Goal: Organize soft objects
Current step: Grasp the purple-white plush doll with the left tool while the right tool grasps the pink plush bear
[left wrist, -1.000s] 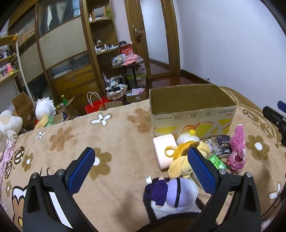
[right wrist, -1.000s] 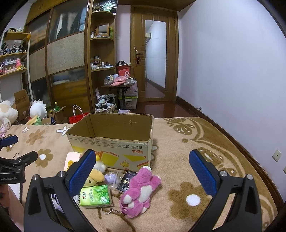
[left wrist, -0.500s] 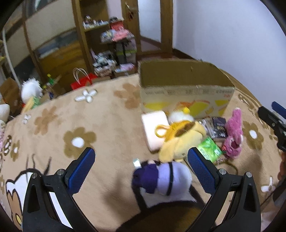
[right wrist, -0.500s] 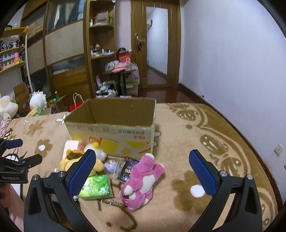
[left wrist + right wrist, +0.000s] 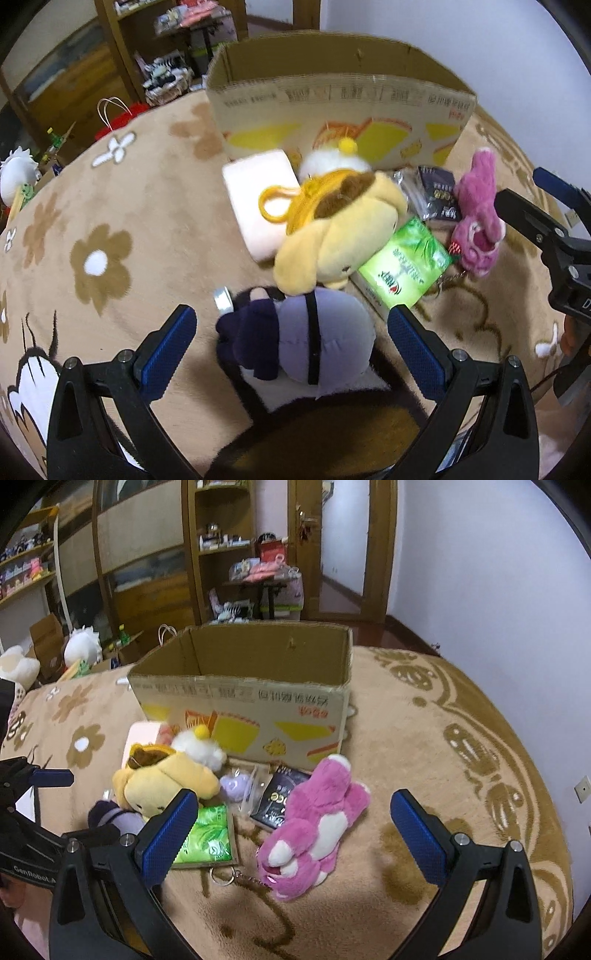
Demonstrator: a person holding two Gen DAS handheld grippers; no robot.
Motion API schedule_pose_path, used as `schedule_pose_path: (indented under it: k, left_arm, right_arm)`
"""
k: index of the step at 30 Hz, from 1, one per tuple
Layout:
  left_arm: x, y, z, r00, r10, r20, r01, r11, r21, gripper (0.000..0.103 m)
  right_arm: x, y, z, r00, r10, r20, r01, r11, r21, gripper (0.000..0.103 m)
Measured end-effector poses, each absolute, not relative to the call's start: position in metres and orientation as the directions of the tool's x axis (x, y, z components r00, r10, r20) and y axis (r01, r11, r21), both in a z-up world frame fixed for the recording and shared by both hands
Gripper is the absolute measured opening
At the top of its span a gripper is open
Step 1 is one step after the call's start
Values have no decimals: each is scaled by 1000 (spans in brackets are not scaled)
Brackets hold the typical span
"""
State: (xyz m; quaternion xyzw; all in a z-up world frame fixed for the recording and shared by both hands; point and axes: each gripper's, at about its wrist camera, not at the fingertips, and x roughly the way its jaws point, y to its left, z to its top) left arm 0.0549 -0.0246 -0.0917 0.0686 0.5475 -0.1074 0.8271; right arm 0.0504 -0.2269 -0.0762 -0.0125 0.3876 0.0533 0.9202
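Left wrist view: left tool [image 5: 291, 341] wide open, empty, straddling purple plush [image 5: 317, 336] at lower centre. Approach step, judged; next, closing on it, then lifting to cardboard box [image 5: 332, 96] at top. Right tool [image 5: 291, 829] open, empty.

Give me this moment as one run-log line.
left gripper: open, straddling purple plush | right gripper: open, above pink plush | cardboard box: no toys visible inside

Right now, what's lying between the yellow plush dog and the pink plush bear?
In the left wrist view, a green tea packet lies between the yellow plush dog and the pink plush bear, with dark packets behind.
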Motion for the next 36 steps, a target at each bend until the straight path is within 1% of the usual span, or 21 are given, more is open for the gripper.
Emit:
schedule_pose_path:
  k: [9,12,15,18,20,23,25,28,29,30,31,33,34,36]
  left_arm:
    - [66,-27,-112,305,-97,-947,254,967,-17,102]
    - [68,-30,-116,292,-98,-951,265,964,-18,102]
    - [72,-31,-126,261,-83,-962,270,963,-10,102]
    - [76,-34,-135,242,-53,-969,270,963,15,102]
    - [78,-38,-139,236,-32,-971,275,961,35,102]
    - [81,-41,-146,231,4,-973,279,958,70,102]
    - [82,-44,-151,221,28,-975,277,957,90,102]
    - [85,-47,-155,212,38,-977,274,957,97,101]
    - [86,-47,-155,211,38,-977,273,957,97,101]
    - [86,-44,-156,211,36,-977,272,958,94,101]
    - [87,-43,-155,211,33,-977,271,958,91,100]
    - [85,-39,-154,213,19,-977,264,962,77,98]
    - [86,-38,-153,216,11,-976,259,963,68,97]
    - [85,-34,-150,219,-2,-976,249,967,54,93]
  right_arm:
    - [69,-223,-104,617,101,-780,-121,992,32,103]
    - [75,-232,-110,594,102,-798,-88,994,62,103]
    - [81,-239,-115,566,141,-813,-84,990,114,103]
    - [86,-238,-120,542,155,-826,-99,988,121,91]
    - [88,-239,-125,521,161,-838,-95,987,130,87]
    - [92,-239,-131,501,146,-853,-82,989,121,85]
    - [94,-242,-135,487,154,-860,-66,988,140,85]
    - [96,-242,-141,460,162,-873,-63,987,150,84]
    - [97,-241,-144,447,172,-878,-70,985,158,81]
    - [97,-241,-147,438,184,-880,-74,983,168,75]
    - [97,-240,-149,427,190,-884,-75,982,174,73]
    - [98,-239,-150,424,190,-886,-82,982,171,62]
    - [97,-239,-149,428,190,-883,-86,982,170,59]
    - [96,-239,-147,429,204,-880,-96,979,181,57]
